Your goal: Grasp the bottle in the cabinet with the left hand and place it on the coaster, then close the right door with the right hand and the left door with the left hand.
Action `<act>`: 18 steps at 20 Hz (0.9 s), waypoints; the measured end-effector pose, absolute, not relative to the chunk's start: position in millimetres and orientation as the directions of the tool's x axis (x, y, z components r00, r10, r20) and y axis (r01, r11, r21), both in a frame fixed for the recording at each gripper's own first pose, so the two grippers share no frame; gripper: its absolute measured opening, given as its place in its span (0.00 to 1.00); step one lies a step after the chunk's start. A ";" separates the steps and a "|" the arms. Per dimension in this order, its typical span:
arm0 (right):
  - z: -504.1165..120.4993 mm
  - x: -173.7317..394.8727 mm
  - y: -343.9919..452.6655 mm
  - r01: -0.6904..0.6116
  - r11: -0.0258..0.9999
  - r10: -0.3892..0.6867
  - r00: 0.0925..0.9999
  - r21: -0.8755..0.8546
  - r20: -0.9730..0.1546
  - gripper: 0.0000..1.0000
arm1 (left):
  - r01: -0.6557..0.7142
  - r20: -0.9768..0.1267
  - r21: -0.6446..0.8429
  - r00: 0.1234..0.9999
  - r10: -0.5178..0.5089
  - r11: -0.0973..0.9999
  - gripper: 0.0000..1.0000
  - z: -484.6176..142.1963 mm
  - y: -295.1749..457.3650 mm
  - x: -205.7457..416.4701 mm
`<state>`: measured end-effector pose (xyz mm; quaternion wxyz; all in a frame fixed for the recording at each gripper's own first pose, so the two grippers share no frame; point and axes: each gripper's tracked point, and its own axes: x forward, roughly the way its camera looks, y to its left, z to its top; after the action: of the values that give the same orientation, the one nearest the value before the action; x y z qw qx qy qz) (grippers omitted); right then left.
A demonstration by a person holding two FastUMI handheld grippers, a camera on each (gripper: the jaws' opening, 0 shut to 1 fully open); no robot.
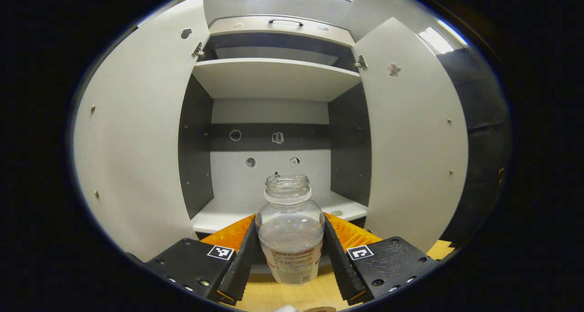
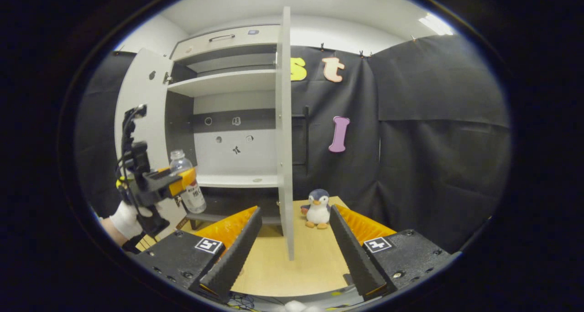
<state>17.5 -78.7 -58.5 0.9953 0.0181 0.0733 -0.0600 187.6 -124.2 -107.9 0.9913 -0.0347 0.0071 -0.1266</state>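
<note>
While right fingers [image 2: 292,239] gape, left fingers [image 1: 290,252] pinch the clear, capless bottle [image 1: 290,230].

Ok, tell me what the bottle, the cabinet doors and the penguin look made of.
Bottle: clear plastic, glossy by its sheen; the cabinet shows through it.
Doors: matte pale-grey board, probably laminate; flat panels with small screw heads.
Penguin: soft plush, judging by its fuzzy, rounded shape.
</note>
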 end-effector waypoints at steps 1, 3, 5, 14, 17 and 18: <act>-62.9 16.0 -80.9 0.127 0.991 -0.120 0.981 0.038 -0.153 0.98 | 0.273 -0.021 -0.061 0.961 -0.275 0.960 0.75 -127.4 -133.0 174.6; -72.6 12.3 -85.6 0.138 0.989 -0.128 0.977 0.052 -0.172 0.98 | 0.314 -0.062 -0.057 0.946 -0.317 0.948 0.77 -168.4 -148.4 149.2; -80.8 7.0 -91.9 0.153 0.987 -0.142 0.971 0.044 -0.190 0.98 | 0.338 -0.099 -0.069 0.934 -0.343 0.939 0.75 -202.6 -161.4 130.6; -106.7 -8.1 -96.0 0.152 0.988 -0.138 0.948 0.027 -0.287 0.98 | 0.345 -0.150 -0.093 0.923 -0.355 0.934 0.75 -298.7 -203.2 93.3; -110.2 -6.1 -79.9 0.110 0.993 -0.091 0.944 0.041 -0.316 0.98 | 0.329 -0.154 -0.114 0.926 -0.344 0.937 0.75 -317.9 -205.8 101.3; -110.5 -4.6 -77.5 0.105 0.994 -0.090 0.944 0.029 -0.319 0.98 | 0.322 -0.160 -0.111 0.928 -0.336 0.940 0.75 -325.1 -203.8 103.8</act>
<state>-4.6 -77.5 -110.5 0.9855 0.0226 0.1605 -0.0495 103.8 -203.8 -325.1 0.9810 -0.0415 0.0884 -0.1677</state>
